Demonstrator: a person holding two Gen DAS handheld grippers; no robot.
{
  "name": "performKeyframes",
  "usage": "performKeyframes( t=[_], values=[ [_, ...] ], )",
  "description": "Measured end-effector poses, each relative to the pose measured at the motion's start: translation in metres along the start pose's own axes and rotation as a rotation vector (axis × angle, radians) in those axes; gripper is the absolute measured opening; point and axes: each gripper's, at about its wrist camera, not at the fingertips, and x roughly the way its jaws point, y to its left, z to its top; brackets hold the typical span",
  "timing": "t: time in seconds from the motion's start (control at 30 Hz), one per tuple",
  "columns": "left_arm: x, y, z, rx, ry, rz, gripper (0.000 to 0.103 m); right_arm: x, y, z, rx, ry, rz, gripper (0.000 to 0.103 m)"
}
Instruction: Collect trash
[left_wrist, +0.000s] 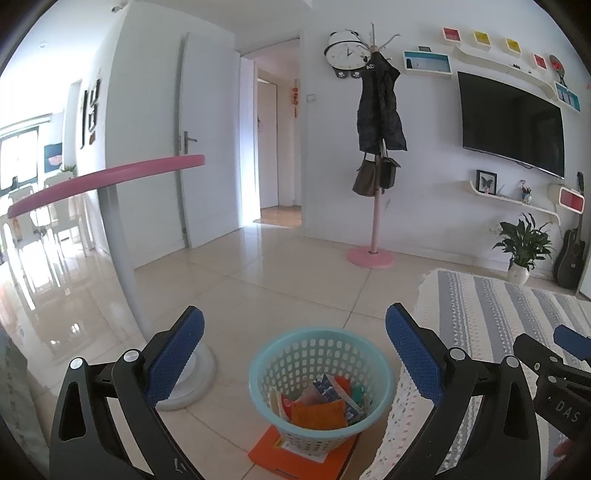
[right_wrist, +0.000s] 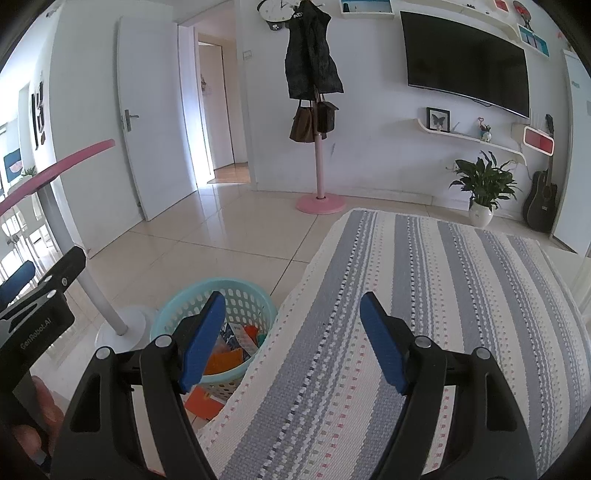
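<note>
A light blue plastic basket (left_wrist: 321, 384) stands on the floor on an orange box (left_wrist: 295, 456), with several colourful wrappers (left_wrist: 325, 402) inside. My left gripper (left_wrist: 295, 354) hangs above it, open, with nothing between its blue pads. In the right wrist view the basket (right_wrist: 214, 328) shows low at left, beside the table edge. My right gripper (right_wrist: 291, 339) is open over the striped tablecloth (right_wrist: 424, 295) and holds nothing. The other gripper's body (right_wrist: 33, 310) shows at the left edge.
A white table pole with a round base (left_wrist: 184, 380) stands left of the basket under a pink-rimmed tabletop (left_wrist: 107, 177). A pink coat stand (left_wrist: 373, 221) with a dark jacket, a potted plant (left_wrist: 521, 251), a guitar (left_wrist: 570, 254) and a wall television line the far wall.
</note>
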Motion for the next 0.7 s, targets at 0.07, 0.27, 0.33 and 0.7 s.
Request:
performKeyframes(
  t=[0.07, 0.27, 0.33, 0.7],
  values=[
    [0.000, -0.002, 0.000, 0.002, 0.004, 0.001, 0.095, 0.000, -0.001, -0.001, 0.002, 0.002, 0.001, 0.071],
    [0.002, -0.001, -0.001, -0.010, 0.014, 0.009, 0.096, 0.002, -0.003, -0.003, 0.008, 0.008, 0.003, 0.071],
    [0.002, 0.002, -0.002, -0.020, 0.012, 0.008, 0.095, 0.002, -0.004, -0.003, 0.008, 0.009, 0.002, 0.071],
    [0.018, 0.017, -0.007, -0.089, 0.098, -0.040, 0.096, -0.001, -0.006, -0.001, 0.016, 0.004, 0.005, 0.071]
  ],
)
